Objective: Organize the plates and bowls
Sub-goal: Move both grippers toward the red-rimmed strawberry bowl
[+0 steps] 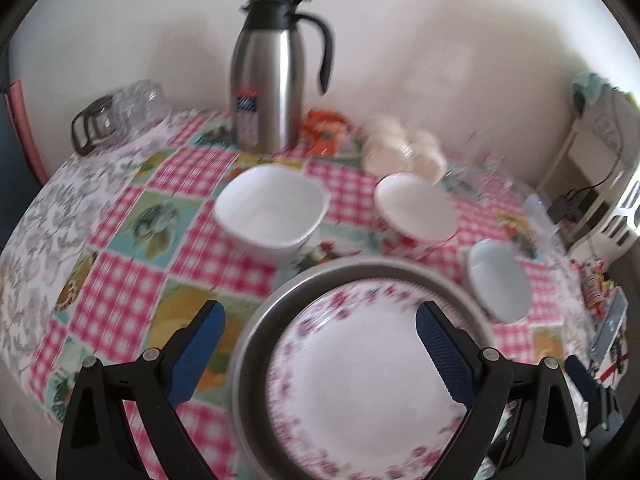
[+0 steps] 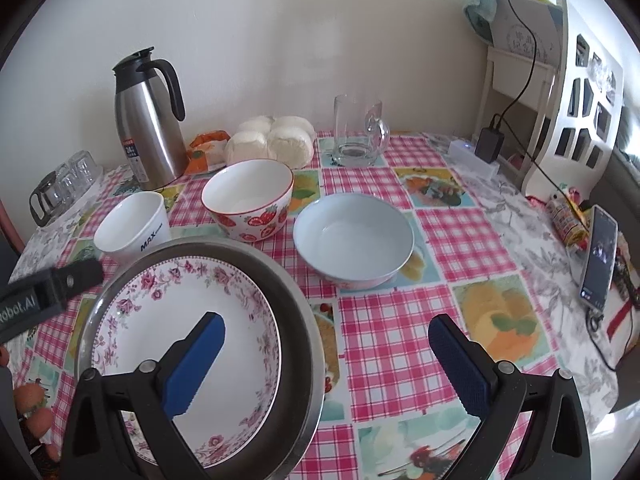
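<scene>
A white plate with a pink flower rim (image 1: 360, 380) (image 2: 180, 300) lies inside a round steel dish (image 1: 260, 320) (image 2: 298, 300) at the near edge of the table. My left gripper (image 1: 320, 340) hangs open above it, one finger over the cloth, the other over the plate, touching nothing. My right gripper (image 2: 332, 360) is also open and empty, straddling the dish's right rim. Behind stand a white cup-shaped bowl (image 1: 268, 212) (image 2: 132, 224), a strawberry-patterned bowl (image 1: 416, 216) (image 2: 248, 200) and a pale blue bowl (image 1: 500, 280) (image 2: 352, 236).
A steel thermos jug (image 2: 148, 120), a glass mug (image 2: 356, 132), white round packs (image 2: 272, 140) and upturned glasses (image 2: 64, 184) line the wall. A phone (image 2: 598, 256), snack packets and a cable lie at the right edge beside a white shelf (image 2: 560, 92).
</scene>
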`<state>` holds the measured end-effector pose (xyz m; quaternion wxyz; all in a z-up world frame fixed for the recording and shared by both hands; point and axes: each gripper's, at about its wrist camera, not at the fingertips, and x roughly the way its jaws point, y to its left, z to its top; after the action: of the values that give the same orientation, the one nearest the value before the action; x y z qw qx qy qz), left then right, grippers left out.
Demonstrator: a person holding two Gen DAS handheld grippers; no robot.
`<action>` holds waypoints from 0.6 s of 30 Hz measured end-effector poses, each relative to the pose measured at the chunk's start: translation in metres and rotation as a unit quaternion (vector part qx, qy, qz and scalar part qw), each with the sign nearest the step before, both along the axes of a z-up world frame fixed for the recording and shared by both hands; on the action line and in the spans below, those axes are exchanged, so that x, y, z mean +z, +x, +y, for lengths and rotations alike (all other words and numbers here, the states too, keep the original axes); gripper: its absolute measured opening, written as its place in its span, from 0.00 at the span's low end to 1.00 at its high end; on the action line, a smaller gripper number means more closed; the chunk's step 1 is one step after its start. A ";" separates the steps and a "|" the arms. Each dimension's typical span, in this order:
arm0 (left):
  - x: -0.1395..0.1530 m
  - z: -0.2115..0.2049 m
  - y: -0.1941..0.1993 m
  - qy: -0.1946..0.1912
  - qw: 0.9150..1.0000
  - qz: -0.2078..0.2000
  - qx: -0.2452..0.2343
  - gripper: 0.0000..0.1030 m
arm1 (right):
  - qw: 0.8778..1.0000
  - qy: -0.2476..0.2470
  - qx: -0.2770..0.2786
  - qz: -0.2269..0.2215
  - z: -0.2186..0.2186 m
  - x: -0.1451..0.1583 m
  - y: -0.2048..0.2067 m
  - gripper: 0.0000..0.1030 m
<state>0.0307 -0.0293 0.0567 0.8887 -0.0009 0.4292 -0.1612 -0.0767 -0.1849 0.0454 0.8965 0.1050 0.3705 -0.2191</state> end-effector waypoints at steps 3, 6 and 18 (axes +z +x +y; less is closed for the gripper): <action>0.007 -0.009 -0.001 -0.015 1.000 -0.014 -0.016 0.94 | 1.000 0.000 0.005 -0.003 -0.002 0.002 -0.001 1.00; 0.011 -0.015 0.003 -0.030 0.999 -0.018 -0.029 0.94 | 1.000 0.008 0.005 -0.006 -0.007 0.003 0.001 1.00; -0.005 -0.025 0.043 -0.059 0.997 0.042 -0.008 0.94 | 0.997 0.040 -0.043 -0.041 -0.051 0.032 0.024 1.00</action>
<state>0.0736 -0.0546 0.0520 0.8671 -0.0571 0.4556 -0.1931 -0.0531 -0.2360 0.0771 0.8958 0.1655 0.3367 -0.2384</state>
